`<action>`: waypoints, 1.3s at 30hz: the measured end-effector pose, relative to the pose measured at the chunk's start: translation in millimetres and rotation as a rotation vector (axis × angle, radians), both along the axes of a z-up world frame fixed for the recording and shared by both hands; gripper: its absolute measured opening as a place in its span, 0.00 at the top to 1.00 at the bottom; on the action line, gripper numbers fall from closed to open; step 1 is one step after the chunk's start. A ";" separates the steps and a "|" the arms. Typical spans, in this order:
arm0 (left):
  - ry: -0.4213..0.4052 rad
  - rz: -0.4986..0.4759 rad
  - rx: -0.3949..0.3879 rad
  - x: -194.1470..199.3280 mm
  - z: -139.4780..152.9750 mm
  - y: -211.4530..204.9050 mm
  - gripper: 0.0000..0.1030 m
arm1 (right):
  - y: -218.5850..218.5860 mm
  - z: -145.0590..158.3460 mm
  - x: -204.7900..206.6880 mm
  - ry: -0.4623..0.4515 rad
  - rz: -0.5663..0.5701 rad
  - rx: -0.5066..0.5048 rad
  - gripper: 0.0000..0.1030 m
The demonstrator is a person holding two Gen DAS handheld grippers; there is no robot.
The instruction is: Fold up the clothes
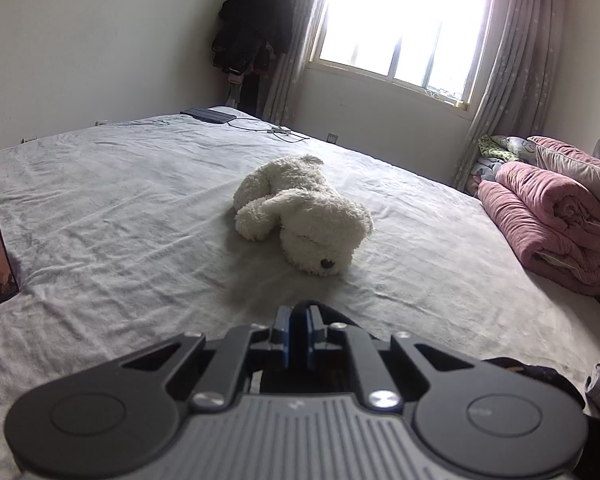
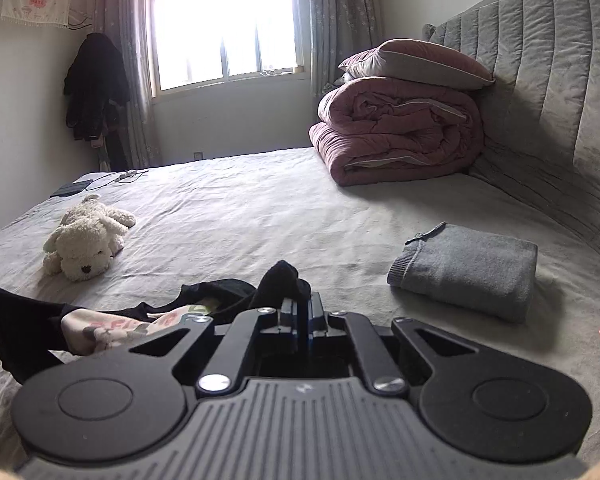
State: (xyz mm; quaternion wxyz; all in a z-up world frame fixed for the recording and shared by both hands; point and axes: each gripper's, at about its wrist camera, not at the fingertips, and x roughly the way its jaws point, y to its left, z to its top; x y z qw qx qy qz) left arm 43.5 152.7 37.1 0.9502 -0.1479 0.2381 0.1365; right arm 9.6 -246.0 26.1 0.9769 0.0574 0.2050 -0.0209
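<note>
Right in front, the right hand-held gripper (image 2: 303, 316) has its two fingers pressed together, and black cloth bunches up at the tips, so it looks clamped on the black top (image 2: 228, 294). The left hand-held gripper (image 1: 299, 322) has its fingers close together too, with a thin dark loop at the tips; I cannot tell if that is cloth or part of the tool. The black top lies crumpled on the bed (image 2: 240, 216), just past the right fingers, with a pale print (image 2: 116, 328) showing in the middle and a dark part trailing off to the left. It looks thin, soft and light. It will flop and sag when lifted, and it will not hold a shape by itself. I think the best places to pinch it are the edges, like the shoulders or the bottom hem, one in each gripper, so it can be pulled flat. A grab in the middle would only make a lump. A bit further right lies a grey cloth (image 2: 466, 274), which already sits in a neat folded block. It looks thicker and a little heavier. To the left rests a white toy dog (image 2: 86, 240), well apart from the clothes. Far back, a pink quilt (image 2: 396, 136) is rolled up by the headboard (image 2: 548, 80) with a pillow (image 2: 416, 62) on top. Behind it all is the bright window (image 2: 224, 24).
</note>
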 end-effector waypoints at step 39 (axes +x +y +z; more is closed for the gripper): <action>0.190 -0.419 0.042 10.5 -29.5 -63.1 0.30 | 48.1 -37.6 12.2 0.205 0.329 -0.036 0.45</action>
